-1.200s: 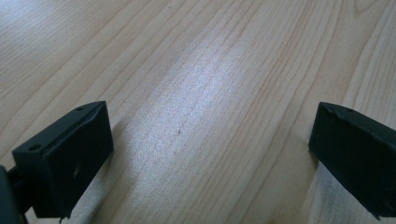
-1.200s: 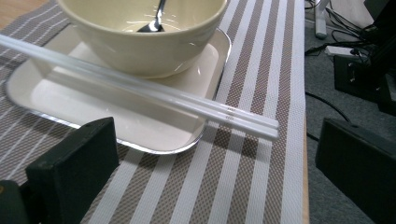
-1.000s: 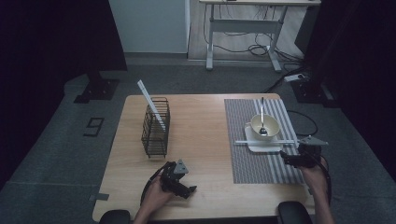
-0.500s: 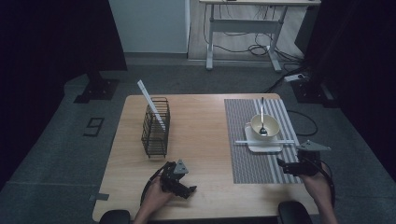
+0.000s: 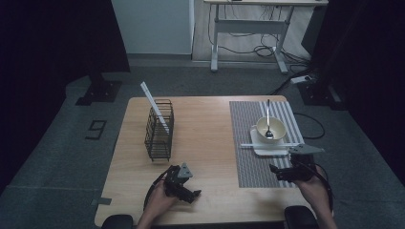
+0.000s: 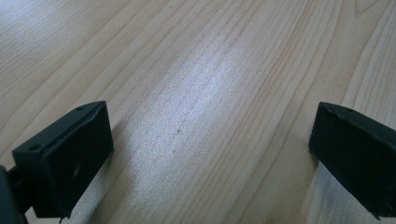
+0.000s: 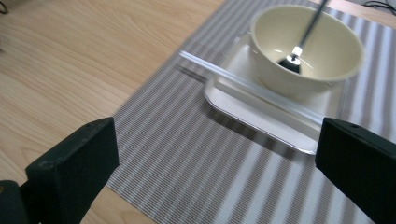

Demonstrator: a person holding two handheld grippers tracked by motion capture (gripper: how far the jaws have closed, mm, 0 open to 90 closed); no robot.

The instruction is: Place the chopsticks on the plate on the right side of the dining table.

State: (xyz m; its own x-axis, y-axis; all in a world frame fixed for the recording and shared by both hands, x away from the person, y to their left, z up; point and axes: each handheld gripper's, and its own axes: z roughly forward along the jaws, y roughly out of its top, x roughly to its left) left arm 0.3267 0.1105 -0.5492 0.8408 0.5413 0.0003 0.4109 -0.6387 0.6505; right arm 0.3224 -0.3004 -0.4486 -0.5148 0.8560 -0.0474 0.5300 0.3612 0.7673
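Note:
A cream bowl [image 5: 271,128] [image 7: 306,49] with a spoon [image 5: 268,118] [image 7: 304,32] in it stands on a white square plate [image 5: 265,148] [image 7: 254,108], on a striped placemat [image 5: 253,157] [image 7: 196,140] at the table's right. A white stick [image 5: 267,145] [image 7: 243,84] lies across the plate's front edge. My right gripper [image 5: 276,172] [image 7: 217,168] hovers open over the mat's near part, just in front of the plate. Near the front edge left of centre, my left gripper [image 5: 193,195] [image 6: 210,154] is open just above bare wood [image 6: 201,93].
A black wire rack [image 5: 159,130] stands at the table's left, with a white flat board [image 5: 154,106] leaning out of it. The wooden table [image 5: 205,124] is bare between rack and mat. A desk frame and cables [image 5: 248,33] sit on the floor beyond.
My right gripper has drawn back toward the near edge of the mat, away from the plate. The left gripper has stayed put.

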